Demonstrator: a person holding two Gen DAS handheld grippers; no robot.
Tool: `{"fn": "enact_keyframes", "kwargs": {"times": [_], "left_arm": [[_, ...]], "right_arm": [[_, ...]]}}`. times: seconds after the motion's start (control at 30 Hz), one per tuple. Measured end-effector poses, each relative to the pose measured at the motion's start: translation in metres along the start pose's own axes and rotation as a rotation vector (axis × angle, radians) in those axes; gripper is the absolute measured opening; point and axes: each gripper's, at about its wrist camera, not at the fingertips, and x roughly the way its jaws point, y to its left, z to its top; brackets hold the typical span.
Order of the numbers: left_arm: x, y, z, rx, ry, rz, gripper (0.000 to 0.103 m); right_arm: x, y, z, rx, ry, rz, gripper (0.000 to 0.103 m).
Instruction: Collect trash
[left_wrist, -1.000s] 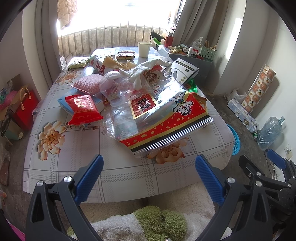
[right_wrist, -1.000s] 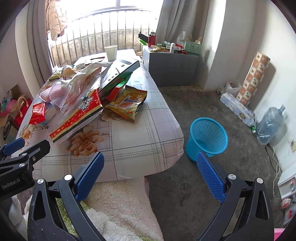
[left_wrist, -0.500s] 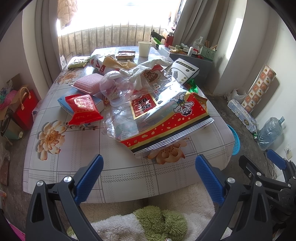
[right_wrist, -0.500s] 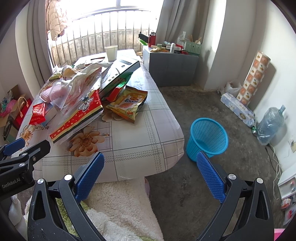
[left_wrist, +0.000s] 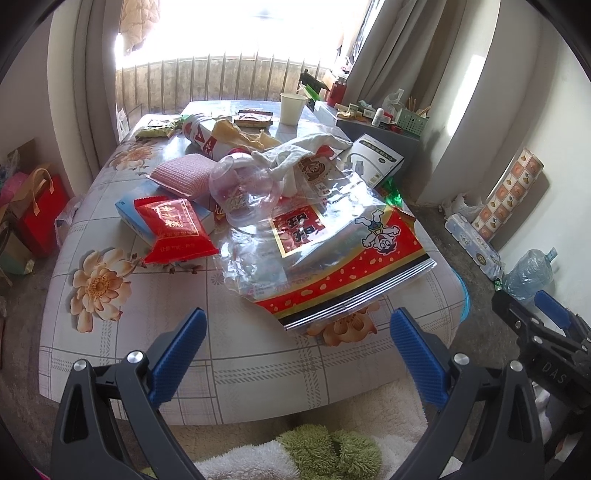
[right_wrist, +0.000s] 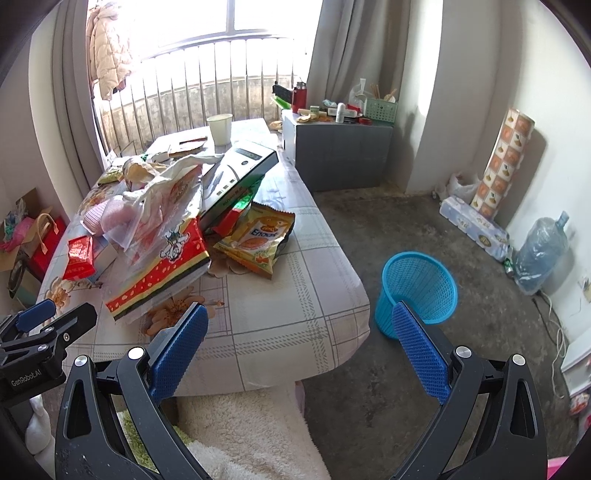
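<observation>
A low table (left_wrist: 229, 354) with a flowered cloth carries a pile of trash: a large red and clear plastic bag (left_wrist: 347, 254), a red snack packet (left_wrist: 173, 229), a crushed clear bottle (left_wrist: 243, 188) and a white box (left_wrist: 375, 160). In the right wrist view a yellow snack bag (right_wrist: 258, 236) lies beside the red bag (right_wrist: 166, 258). A blue mesh wastebasket (right_wrist: 419, 291) stands on the floor right of the table. My left gripper (left_wrist: 295, 350) is open and empty at the table's near edge. My right gripper (right_wrist: 299, 343) is open and empty over the table's right corner.
A paper cup (left_wrist: 291, 107) stands at the table's far end. A grey cabinet (right_wrist: 336, 151) with small items stands behind it. A water jug (right_wrist: 541, 251), a wrapped pack (right_wrist: 476, 229) and a patterned roll (right_wrist: 502, 158) line the right wall. Red gift bags (left_wrist: 40, 206) sit on the left.
</observation>
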Motion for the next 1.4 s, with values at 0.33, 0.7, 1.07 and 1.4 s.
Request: {"fn": "enact_keyframes", "kwargs": {"times": [0.33,0.7,1.07,1.4], "left_arm": [[-0.011,0.071,0.027,-0.066,-0.176,-0.026,0.097],[0.071,0.110,0.071,-0.078,-0.003,0.156,0.090],[0.077,0.128,0.064,-0.126,0.099,0.045,0.037],[0.064,0.128,0.058,-0.113,0.085,-0.012,0.016]], "right_arm": [[-0.022,0.028,0.047,0.016,-0.266,0.115,0.095],[0.011,0.066,0.061,-0.011,-0.200,0.166,0.095],[0.033,0.049,0.082,0.112,-0.080,0.264,0.095],[0.047,0.116,0.106,0.078,0.026,0.555,0.075]]}}
